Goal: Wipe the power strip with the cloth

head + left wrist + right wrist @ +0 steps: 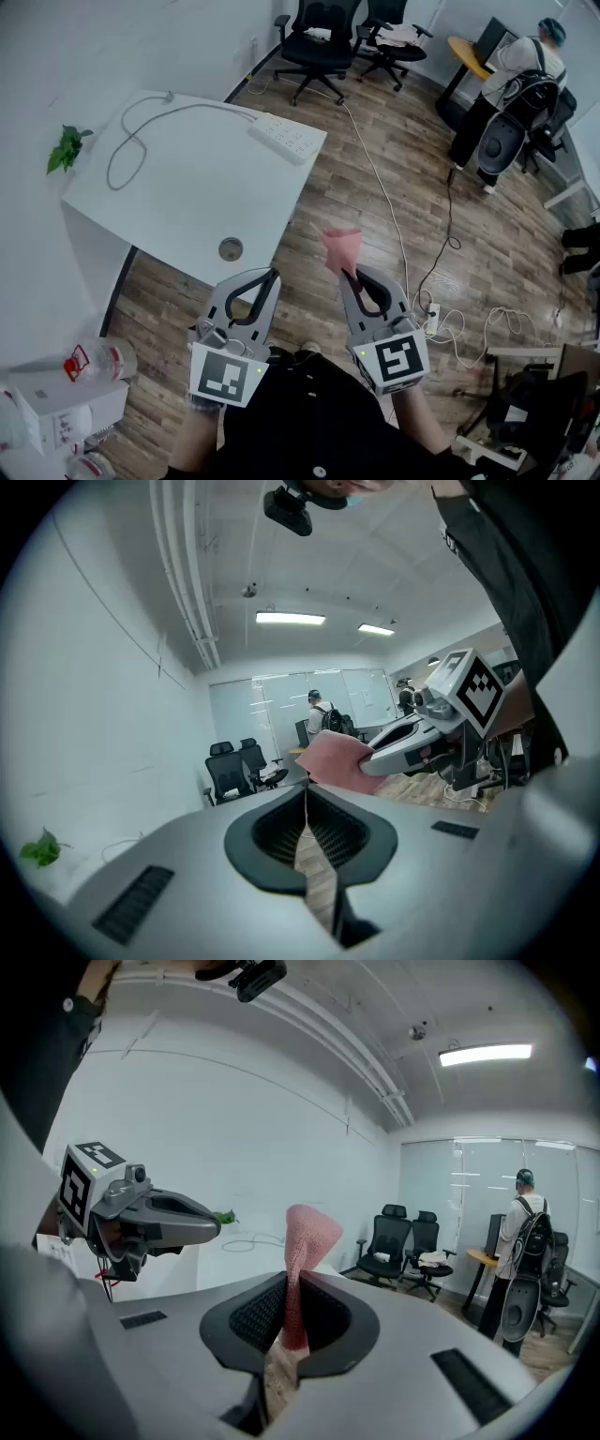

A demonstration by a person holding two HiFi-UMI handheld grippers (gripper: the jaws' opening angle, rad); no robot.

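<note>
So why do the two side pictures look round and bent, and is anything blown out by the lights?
Left gripper view: fisheye circle with black corners; the ceiling lamp glares white. Right gripper view: same bending, the cloth reads sharp. Head view: dimmer, darker toward the corners, the table evenly lit.

Power strip (286, 137) on table (187, 206) (cloth (342, 246) to right)

Cloth (305, 1241) lower end hidden between fingers (253, 1316); power strip (286, 136) sockets too small
</note>
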